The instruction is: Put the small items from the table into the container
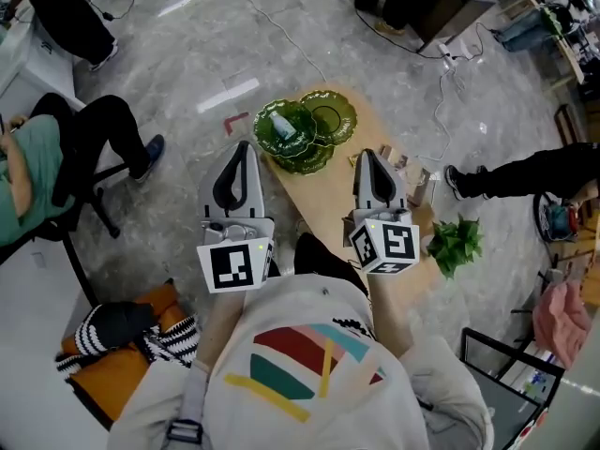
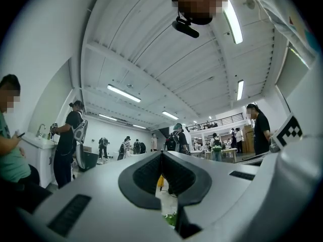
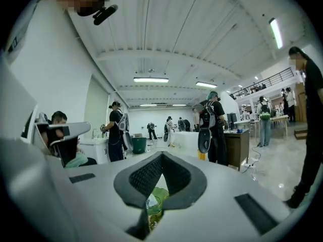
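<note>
Left gripper [image 1: 243,148] and right gripper [image 1: 368,155] hang clenched and empty above the table [image 1: 319,195], with the small items [image 1: 412,172] along its right edge and the green glass container [image 1: 333,120] at its far end; descending with the jaws closed would likely knock pieces off the table.

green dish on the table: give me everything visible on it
The green dish looks like translucent glass, made of several round bowls with scalloped rims that overlap one another; whether they are joined or stacked cannot be told. It sits upright at the far end of the wooden table. A small pale item lies in the left bowl; the right bowl looks empty. Neither gripper touches it.
</note>
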The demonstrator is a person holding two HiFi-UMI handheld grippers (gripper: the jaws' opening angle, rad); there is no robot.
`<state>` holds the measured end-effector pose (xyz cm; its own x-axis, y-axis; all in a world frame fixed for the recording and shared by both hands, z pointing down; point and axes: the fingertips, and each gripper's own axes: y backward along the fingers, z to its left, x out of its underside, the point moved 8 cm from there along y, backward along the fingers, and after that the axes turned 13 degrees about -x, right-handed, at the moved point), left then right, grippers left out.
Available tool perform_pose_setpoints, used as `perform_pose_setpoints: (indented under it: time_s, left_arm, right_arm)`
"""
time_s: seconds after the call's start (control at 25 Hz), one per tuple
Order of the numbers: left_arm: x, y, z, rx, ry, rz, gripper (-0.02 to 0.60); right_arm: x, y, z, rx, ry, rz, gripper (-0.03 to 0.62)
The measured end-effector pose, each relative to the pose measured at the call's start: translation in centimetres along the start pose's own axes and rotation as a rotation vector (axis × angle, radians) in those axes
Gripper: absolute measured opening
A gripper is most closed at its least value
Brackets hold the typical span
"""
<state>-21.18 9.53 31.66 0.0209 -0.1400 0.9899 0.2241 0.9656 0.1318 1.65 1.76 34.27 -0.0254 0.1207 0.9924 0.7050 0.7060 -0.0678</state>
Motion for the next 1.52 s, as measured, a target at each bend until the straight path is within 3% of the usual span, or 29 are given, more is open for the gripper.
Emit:
perform_pose_setpoints:
  time_s: [0.28, 0.4, 0.72, 0.96, 1.2, 1.24, 1.32, 1.52]
  left_arm:
    - [-0.2, -0.7, -2.0, 0.066, -0.014, -0.017, 0.008]
    - [-0.6, -0.9, -3.1, 0.114, 0.016, -0.029, 0.008]
    - [1.7, -1.2, -7.2, 0.238, 0.035, 0.052, 0.008]
    - [2.8, -2.3, -11.7, 0.368, 0.03, 0.093, 0.008]
    - [4.3, -3.3, -15.7, 0.464, -0.013, 0.136, 0.008]
    - [4.8, -3.4, -16.3, 0.485, -0.021, 0.154, 0.008]
    - [6.2, -3.5, -17.7, 0.528, -0.038, 0.203, 0.008]
    - [10.4, -3.2, -20.5, 0.576, -0.105, 0.318, 0.008]
  right_arm:
    - [-1.9, 4.3, -0.7, 0.098, -0.066, -0.099, 0.014]
    - [-2.4, 6.1, -1.6, 0.153, -0.068, -0.129, 0.014]
    - [-1.3, 12.0, -4.4, 0.31, -0.075, -0.125, 0.015]
    - [0.9, 16.3, -7.7, 0.439, -0.181, -0.116, 0.017]
    - [5.4, 19.1, -11.9, 0.538, -0.259, -0.023, 0.031]
    - [6.5, 19.4, -12.7, 0.555, -0.257, 0.005, 0.063]
    - [8.7, 19.6, -14.7, 0.585, -0.236, 0.075, 0.197]
    - [16.1, 18.1, -19.1, 0.502, -0.215, 0.329, 0.216]
